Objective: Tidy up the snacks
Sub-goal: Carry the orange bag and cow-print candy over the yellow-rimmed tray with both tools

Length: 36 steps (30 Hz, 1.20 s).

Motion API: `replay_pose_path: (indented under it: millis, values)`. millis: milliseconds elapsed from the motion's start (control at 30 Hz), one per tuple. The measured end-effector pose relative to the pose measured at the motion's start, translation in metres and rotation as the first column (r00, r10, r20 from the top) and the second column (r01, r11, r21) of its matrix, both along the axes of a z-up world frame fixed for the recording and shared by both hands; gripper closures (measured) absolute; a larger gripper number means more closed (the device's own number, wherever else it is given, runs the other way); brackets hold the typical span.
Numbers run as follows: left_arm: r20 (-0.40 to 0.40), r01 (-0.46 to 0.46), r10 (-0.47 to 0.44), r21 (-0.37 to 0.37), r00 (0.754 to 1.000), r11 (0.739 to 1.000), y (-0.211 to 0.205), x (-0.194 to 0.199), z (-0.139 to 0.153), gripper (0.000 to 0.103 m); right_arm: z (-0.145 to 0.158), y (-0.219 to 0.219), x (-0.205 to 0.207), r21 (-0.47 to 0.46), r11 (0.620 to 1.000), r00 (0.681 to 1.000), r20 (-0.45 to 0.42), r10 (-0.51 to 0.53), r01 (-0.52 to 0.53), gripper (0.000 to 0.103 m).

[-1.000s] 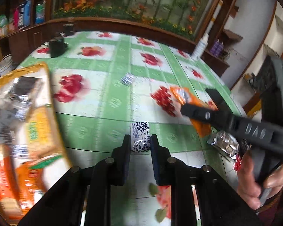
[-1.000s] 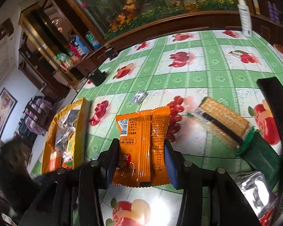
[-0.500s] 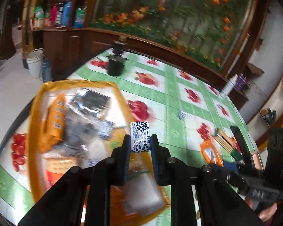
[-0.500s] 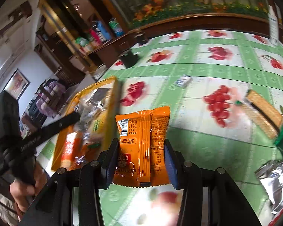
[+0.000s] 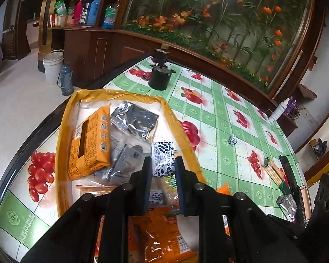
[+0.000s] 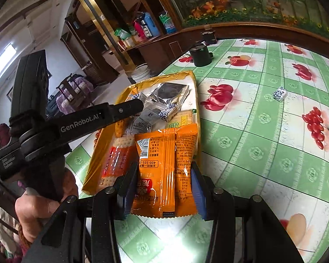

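My left gripper (image 5: 163, 164) is shut on a small white candy with black seed print (image 5: 163, 151) and hangs above the yellow-rimmed tray (image 5: 62, 135). The tray holds an orange box (image 5: 90, 146), a silver packet (image 5: 134, 118) and several other snacks. My right gripper (image 6: 163, 173) is shut on an orange snack packet (image 6: 162, 168), held upright over the near end of the tray (image 6: 164, 76). In the right wrist view the left gripper (image 6: 140, 106) reaches in from the left over the tray.
A second seed-print candy (image 5: 233, 140), a biscuit pack (image 5: 274, 173) and a silver packet (image 5: 286, 203) lie on the green fruit-print tablecloth to the right. A black cup (image 5: 159, 77) stands behind the tray, a white bottle (image 5: 278, 110) at the far right edge. A hand (image 6: 39, 206) holds the left gripper.
Both grippers have swung left from the loose snacks to above the tray, each still holding its snack. The left one arrived first; the right followed.
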<state>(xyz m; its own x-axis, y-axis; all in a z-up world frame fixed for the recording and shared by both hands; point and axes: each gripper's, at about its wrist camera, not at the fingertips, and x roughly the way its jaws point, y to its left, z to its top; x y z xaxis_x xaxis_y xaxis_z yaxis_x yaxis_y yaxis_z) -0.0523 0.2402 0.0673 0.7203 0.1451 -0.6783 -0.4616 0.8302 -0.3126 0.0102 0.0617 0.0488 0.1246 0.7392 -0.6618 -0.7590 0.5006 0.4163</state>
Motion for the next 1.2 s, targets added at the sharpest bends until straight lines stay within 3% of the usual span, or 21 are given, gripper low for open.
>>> replay_pose_path:
  millis: [333, 633, 967, 1200]
  values:
    - [-0.044, 0.024, -0.025, -0.020, 0.999, 1.000, 0.003, 0.004, -0.021, 0.083, -0.020, 0.027, -0.003, -0.055, 0.998, 0.999, 0.020, 0.038, -0.037, 0.053]
    - [-0.110, 0.047, -0.043, 0.030, 0.993, 0.998, -0.004, 0.006, -0.039, 0.083, -0.034, 0.037, -0.011, -0.113, 0.991, 0.994, 0.073, 0.083, -0.074, 0.053]
    - [-0.130, 0.045, -0.035, 0.080, 0.991, 0.996, -0.008, 0.006, -0.039, 0.083, -0.035, 0.037, -0.020, -0.135, 0.988, 0.985, 0.147, 0.092, -0.072, 0.052]
    - [-0.131, 0.034, -0.022, 0.089, 0.991, 0.995, -0.010, 0.007, -0.040, 0.083, -0.035, 0.037, -0.020, -0.134, 0.988, 0.985, 0.148, 0.092, -0.072, 0.052]
